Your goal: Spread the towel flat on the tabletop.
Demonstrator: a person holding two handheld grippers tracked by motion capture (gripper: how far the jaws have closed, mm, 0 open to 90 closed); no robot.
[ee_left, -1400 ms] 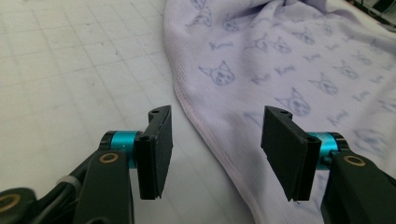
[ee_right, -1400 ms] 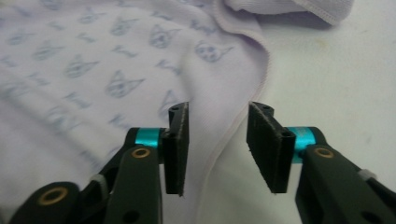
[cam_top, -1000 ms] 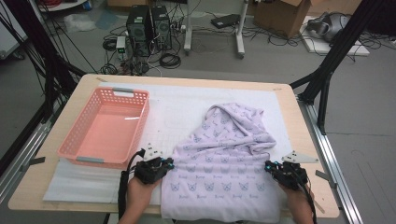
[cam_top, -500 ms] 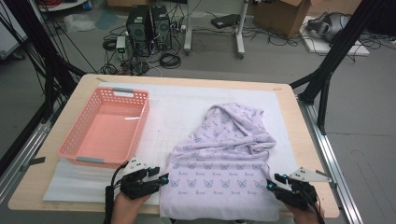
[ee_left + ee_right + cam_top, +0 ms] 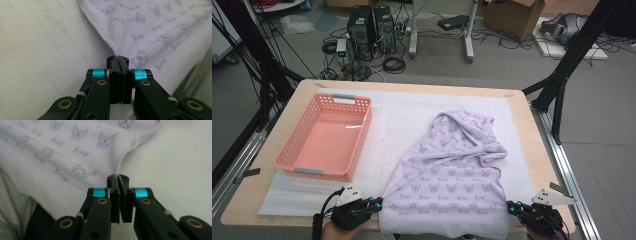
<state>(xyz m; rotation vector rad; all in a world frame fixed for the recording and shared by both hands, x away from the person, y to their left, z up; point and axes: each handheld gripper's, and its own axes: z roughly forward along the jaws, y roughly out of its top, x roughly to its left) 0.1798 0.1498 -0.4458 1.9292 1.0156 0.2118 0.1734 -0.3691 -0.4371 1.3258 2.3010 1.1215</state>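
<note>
A lilac cloth (image 5: 447, 175) printed with small blue animal faces lies spread on the white mat, its far end bunched in folds. My left gripper (image 5: 377, 202) is at the cloth's near left corner, by the table's front edge. Its jaws have just been closing and now pinch the stitched hem (image 5: 111, 45) of the cloth (image 5: 155, 32), as the left gripper (image 5: 117, 58) view shows. My right gripper (image 5: 510, 206) is at the near right corner. Its jaws have also just closed, with the right gripper (image 5: 117, 177) nipping the cloth (image 5: 62, 152) by its hem (image 5: 122, 157).
A pink plastic basket (image 5: 292, 145) stands empty on the left of the table. A white gridded mat (image 5: 397, 115) covers most of the wooden tabletop (image 5: 539, 150). Computers, cables and boxes sit on the floor beyond the far edge.
Both hands have drawn back toward the table's front edge and slightly apart. The cloth's near edge has come with them and now lies wider and closer to the front.
</note>
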